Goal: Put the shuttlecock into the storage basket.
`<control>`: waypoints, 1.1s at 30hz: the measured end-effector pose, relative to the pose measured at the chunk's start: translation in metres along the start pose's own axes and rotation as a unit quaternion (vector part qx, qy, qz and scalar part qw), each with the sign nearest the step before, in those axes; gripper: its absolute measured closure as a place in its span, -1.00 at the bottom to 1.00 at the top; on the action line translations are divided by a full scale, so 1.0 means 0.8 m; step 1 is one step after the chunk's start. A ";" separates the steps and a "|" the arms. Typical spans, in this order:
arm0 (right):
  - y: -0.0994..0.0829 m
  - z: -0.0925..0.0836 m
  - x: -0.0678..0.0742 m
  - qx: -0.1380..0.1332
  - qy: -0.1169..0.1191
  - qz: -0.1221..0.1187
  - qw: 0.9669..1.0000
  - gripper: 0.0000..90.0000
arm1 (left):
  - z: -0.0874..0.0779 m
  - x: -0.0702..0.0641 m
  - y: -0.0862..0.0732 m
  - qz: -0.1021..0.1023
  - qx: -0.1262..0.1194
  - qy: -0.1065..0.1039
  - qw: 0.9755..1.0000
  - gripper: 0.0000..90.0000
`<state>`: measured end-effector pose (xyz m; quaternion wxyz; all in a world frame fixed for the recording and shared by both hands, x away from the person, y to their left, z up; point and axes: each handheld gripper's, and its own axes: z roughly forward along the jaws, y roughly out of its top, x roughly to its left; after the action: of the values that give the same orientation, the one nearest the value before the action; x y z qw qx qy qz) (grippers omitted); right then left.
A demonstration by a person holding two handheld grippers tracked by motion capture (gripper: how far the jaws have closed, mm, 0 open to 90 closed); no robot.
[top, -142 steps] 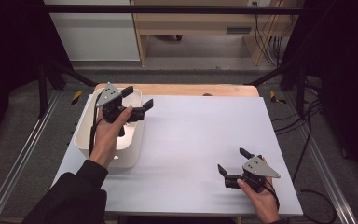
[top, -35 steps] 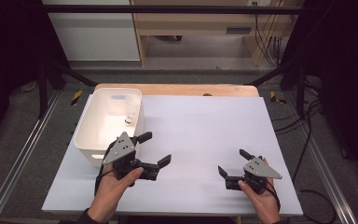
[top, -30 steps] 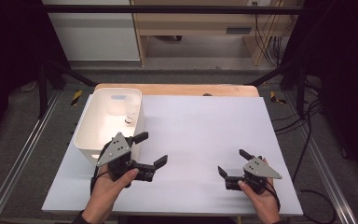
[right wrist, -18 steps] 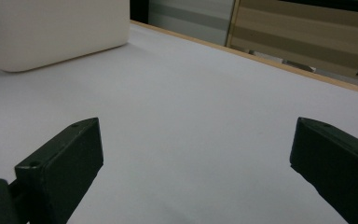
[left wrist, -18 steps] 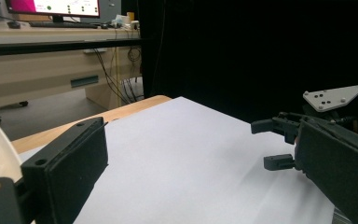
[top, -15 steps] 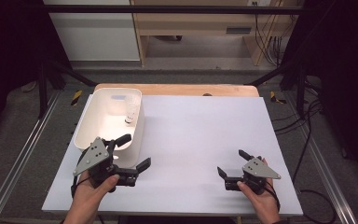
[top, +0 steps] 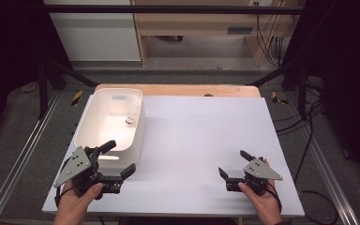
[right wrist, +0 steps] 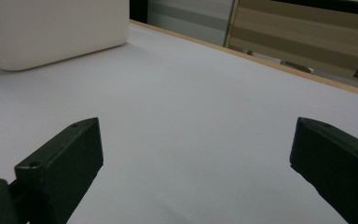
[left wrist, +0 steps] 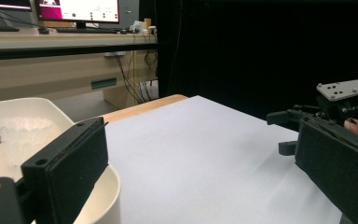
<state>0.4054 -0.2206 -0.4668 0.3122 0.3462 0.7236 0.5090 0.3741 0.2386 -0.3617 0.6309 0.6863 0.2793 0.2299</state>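
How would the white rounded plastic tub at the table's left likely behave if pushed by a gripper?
The white rounded plastic tub looks thin-walled and nearly empty, so probably light. On the smooth white tabletop it would likely slide rather than tip, being low and wide. The small white object inside might shift.

high view overhead, facing forward; gripper views low, sharing white tub [top: 110, 124].

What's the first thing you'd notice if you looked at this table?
Probably the white tub at the table's far left, lit bright, with a small white thing inside that is too small to make out. Next, the two black grippers held near the front edge: the left gripper with its jaws wide open beside the tub's near end, and the right gripper, also open, over the bare white table.
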 end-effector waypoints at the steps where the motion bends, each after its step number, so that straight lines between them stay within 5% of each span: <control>1: 0.000 0.000 0.000 0.001 0.001 -0.001 1.000 -0.94 | -0.002 0.002 -0.002 0.001 0.000 0.003 1.000 -0.95; 17: -0.001 -0.001 -0.001 0.002 -0.002 -0.005 1.000 -0.94 | -0.020 0.027 -0.032 0.007 -0.008 0.053 0.999 -0.95; 33: -0.002 -0.002 -0.002 0.002 -0.005 -0.007 1.000 -0.94 | -0.026 0.032 -0.065 0.008 -0.011 0.049 0.999 -0.96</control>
<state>0.4043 -0.2229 -0.4675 0.3189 0.3440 0.7254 0.5037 0.3741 0.2733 -0.4120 0.6221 0.6695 0.3018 0.2713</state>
